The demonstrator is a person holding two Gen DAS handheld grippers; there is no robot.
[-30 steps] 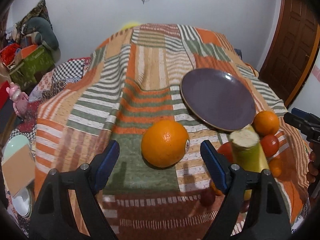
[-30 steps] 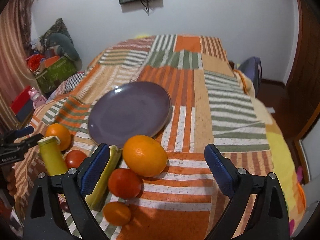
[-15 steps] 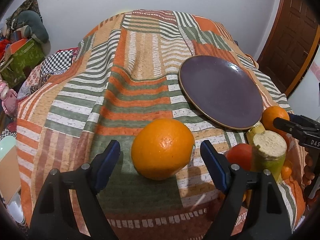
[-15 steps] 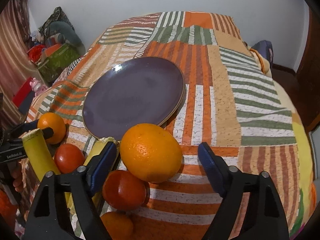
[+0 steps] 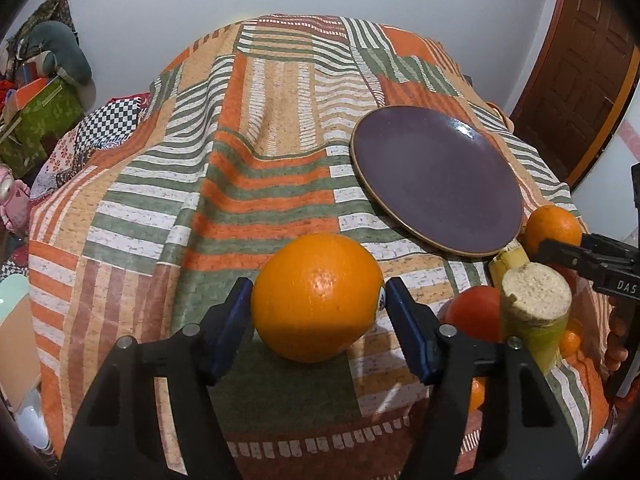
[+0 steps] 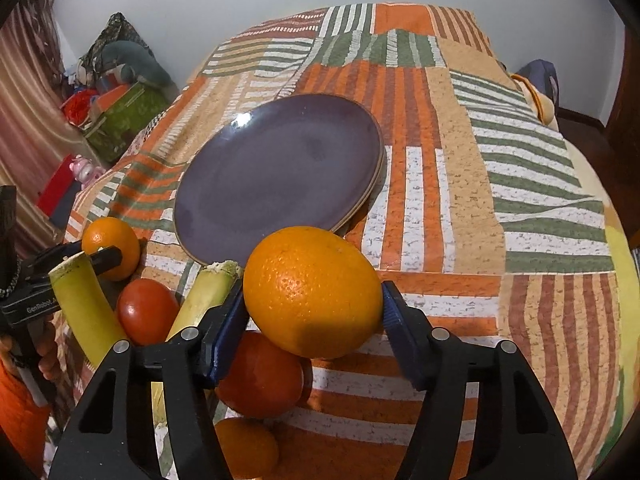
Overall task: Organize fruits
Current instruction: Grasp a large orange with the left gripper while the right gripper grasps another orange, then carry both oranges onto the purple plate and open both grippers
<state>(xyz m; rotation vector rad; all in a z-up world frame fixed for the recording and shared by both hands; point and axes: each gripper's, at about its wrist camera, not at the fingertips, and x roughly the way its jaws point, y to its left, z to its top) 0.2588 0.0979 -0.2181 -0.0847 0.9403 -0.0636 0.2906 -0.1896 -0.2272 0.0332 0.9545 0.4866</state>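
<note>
In the left wrist view my left gripper (image 5: 318,312) is shut on a large orange (image 5: 316,296) low over the patchwork cloth. In the right wrist view my right gripper (image 6: 312,312) is shut on another large orange (image 6: 312,292), held above a tomato (image 6: 260,376). A purple plate (image 5: 436,180) lies empty beyond both; it also shows in the right wrist view (image 6: 276,180). A small orange (image 6: 110,246), a second tomato (image 6: 146,310) and two yellow-green stalks (image 6: 86,312) lie left of the right gripper.
The patchwork cloth (image 5: 248,168) covers a bed or table that falls away at the edges. Boxes and clutter (image 5: 36,108) stand at the far left. A wooden door (image 5: 576,60) is at the right. A small orange (image 6: 246,448) lies near the front edge.
Both grippers moved forward around their oranges and closed on them. The jaws were wide open before.
</note>
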